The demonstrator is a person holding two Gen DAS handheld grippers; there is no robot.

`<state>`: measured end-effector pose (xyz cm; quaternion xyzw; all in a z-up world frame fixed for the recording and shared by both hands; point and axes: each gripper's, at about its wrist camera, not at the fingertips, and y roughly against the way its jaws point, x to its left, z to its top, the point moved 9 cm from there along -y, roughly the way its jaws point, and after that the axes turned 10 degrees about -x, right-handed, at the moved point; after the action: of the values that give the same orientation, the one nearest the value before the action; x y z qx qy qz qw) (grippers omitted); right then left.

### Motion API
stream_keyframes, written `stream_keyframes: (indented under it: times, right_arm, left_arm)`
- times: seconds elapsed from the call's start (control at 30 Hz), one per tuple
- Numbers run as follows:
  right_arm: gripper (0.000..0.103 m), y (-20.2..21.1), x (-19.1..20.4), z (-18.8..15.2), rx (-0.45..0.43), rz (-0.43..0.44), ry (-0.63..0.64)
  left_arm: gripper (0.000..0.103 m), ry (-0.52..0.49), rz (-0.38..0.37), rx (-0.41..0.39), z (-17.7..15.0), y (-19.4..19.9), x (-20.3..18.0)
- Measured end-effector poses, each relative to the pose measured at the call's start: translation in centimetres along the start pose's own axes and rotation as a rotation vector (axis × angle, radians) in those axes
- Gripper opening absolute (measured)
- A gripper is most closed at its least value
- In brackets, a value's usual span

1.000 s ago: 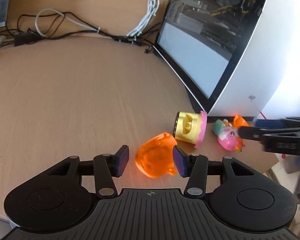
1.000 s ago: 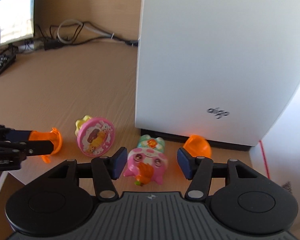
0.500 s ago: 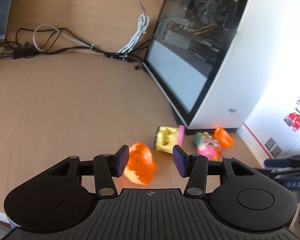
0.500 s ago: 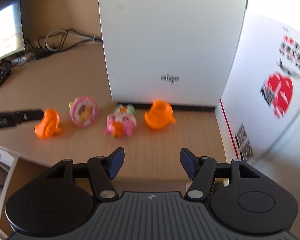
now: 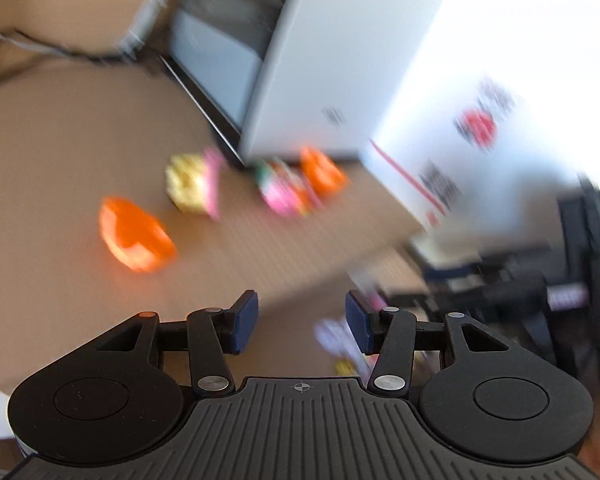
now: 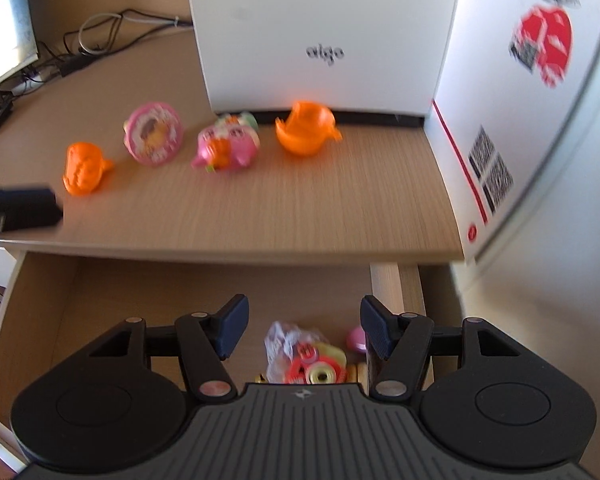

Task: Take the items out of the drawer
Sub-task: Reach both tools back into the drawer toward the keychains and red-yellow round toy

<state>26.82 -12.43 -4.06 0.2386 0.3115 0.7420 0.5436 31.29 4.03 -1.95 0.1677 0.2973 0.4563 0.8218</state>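
Wood-grain desk [image 6: 300, 208] already holds four toys by the white computer case [image 6: 320, 32]; below, the right gripper [image 6: 304, 330], jaws spread and empty, hangs over the crinkly plastic-wrapped toy bundle [image 6: 304, 356] in the open drawer [image 6: 100, 292]: descend straight, straddle, then close.

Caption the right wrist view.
Open right claw above drawer holding wrapped toys; four toys on the desk.
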Motion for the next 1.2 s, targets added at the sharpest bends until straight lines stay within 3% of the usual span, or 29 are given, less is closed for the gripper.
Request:
stream_keyframes:
  times: [0.1, 0.3, 0.5, 0.67, 0.8, 0.87, 0.9, 1.13, 1.2]
  right_arm:
    - [0.062, 0.0, -0.3, -1.1, 0.022, -0.010, -0.007]
    - [0.062, 0.7, -1.5, -2.1, 0.037, -0.026, -0.031]
    - [0.065, 1.1, -2.5, -3.0, 0.065, -0.043, -0.040]
    - [0.065, 0.7, -2.5, -4.0, 0.102, -0.044, -0.039]
    - [0.065, 0.6, -2.2, -4.4, 0.120, -0.034, -0.030]
    - [0.065, 0.6, -2.0, -4.7, 0.132, -0.035, -0.022]
    - [0.065, 0.6, -1.9, -4.7, 0.135, -0.036, -0.015]
    - [0.065, 0.6, -1.3, -6.0, 0.186, 0.001, -0.034]
    - [0.065, 0.7, -0.6, -7.0, 0.215, 0.042, -0.037]
  left_arm:
    - [0.053, -0.017, -0.037, 0.104, -2.4, -1.3, -0.8]
    - [0.053, -0.022, -0.031, 0.302, -6.8, -3.8, 0.0]
    - [0.052, 0.043, -0.048, 0.469, -10.0, -5.6, 0.8]
    - [0.052, -0.011, -0.097, 0.601, -12.5, -6.8, 0.0]
    - [0.052, -0.026, -0.180, 0.714, -14.6, -7.6, -0.7]
    - [0.054, -0.062, -0.168, 0.765, -15.7, -8.0, -0.6]
    - [0.057, -0.059, -0.167, 0.773, -16.0, -8.2, -0.6]
    - [0.056, -0.038, -0.182, 0.753, -16.1, -8.8, -1.3]
    - [0.046, 0.002, -0.196, 0.747, -16.2, -9.0, -1.6]
